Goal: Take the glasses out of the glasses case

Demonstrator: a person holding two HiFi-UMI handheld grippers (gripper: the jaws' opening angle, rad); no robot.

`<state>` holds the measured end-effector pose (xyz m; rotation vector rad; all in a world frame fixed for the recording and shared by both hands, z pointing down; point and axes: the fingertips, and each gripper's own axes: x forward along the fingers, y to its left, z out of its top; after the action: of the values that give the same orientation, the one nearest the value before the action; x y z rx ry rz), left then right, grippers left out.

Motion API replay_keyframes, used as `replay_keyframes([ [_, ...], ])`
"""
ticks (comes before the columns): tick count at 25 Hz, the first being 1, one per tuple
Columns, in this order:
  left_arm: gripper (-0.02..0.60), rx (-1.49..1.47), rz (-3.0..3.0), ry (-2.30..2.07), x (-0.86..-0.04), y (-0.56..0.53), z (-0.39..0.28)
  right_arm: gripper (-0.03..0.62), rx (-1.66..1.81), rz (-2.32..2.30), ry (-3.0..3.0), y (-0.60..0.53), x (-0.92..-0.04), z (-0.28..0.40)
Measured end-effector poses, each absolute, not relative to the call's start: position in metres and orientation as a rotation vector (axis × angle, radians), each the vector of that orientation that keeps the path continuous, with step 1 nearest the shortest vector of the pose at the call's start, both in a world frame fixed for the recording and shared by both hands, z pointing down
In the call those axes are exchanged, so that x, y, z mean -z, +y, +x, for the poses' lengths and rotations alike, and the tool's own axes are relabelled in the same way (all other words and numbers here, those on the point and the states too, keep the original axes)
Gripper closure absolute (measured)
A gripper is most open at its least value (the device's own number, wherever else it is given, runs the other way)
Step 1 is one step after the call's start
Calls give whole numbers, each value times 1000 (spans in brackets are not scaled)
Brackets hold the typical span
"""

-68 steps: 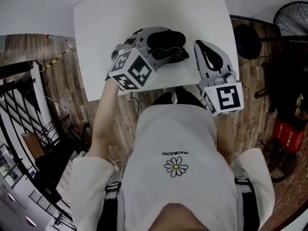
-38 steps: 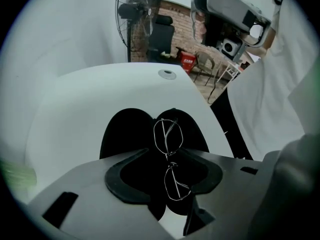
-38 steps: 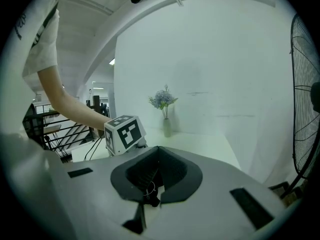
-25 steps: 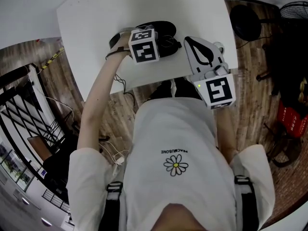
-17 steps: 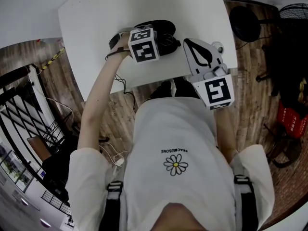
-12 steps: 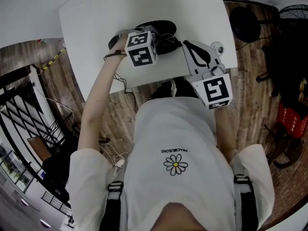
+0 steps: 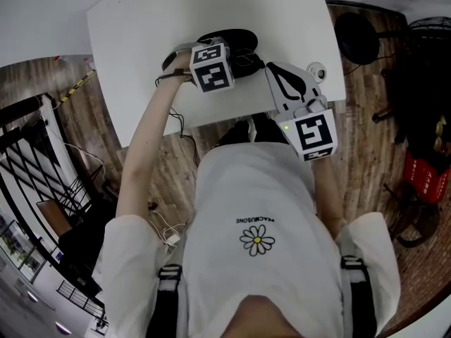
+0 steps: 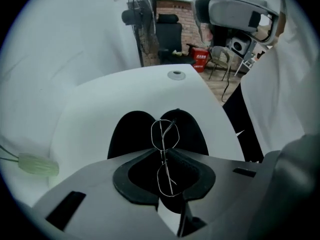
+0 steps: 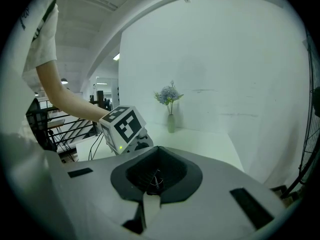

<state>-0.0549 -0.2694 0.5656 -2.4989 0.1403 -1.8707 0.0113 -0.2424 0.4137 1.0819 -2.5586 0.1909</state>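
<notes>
Slipping is, I think, the first risk for the glasses (image 8: 163, 160). They are of thin wire and stand on edge over the open black glasses case (image 8: 130, 134). One lens shows beyond the pinch and one on the near side, so only the narrow middle part is held. I cannot tell if they have already left the lining or rest in it. The left gripper (image 8: 163, 152) has just been closing, and its jaws are now clamped on this wire. If the hold is too light, the frame may turn or drop back when it is raised. If it is too strong, the wire may bend. A folded temple could also catch on the case and drag it along, because nothing presses the case down. The left arm reaches from the person's side across the near edge of the worktop (image 7: 141, 34), and its gripper points steeply down into the case. The right gripper (image 9: 156, 150) has its jaws together, and I can make out nothing held in them. It lies low just beside the case, on its right, and points toward the left one. From there it could steady the case, but a careless move could also push it.
</notes>
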Motion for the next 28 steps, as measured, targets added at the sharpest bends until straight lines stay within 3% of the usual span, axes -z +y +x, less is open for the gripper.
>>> replay_keyframes([
  [3,518,1910,-2519,126,-571,-269,-54,585,-153,1070,-2563,-244,-414,14],
  [10,561,1973,-2637,168,-565,-276,-53,585,-158,1076,-2557,-247,-415,16],
  [28,563,1733,-2565,378,-486,-307,-48,585,-73,1094,-2582,-256,-392,11],
])
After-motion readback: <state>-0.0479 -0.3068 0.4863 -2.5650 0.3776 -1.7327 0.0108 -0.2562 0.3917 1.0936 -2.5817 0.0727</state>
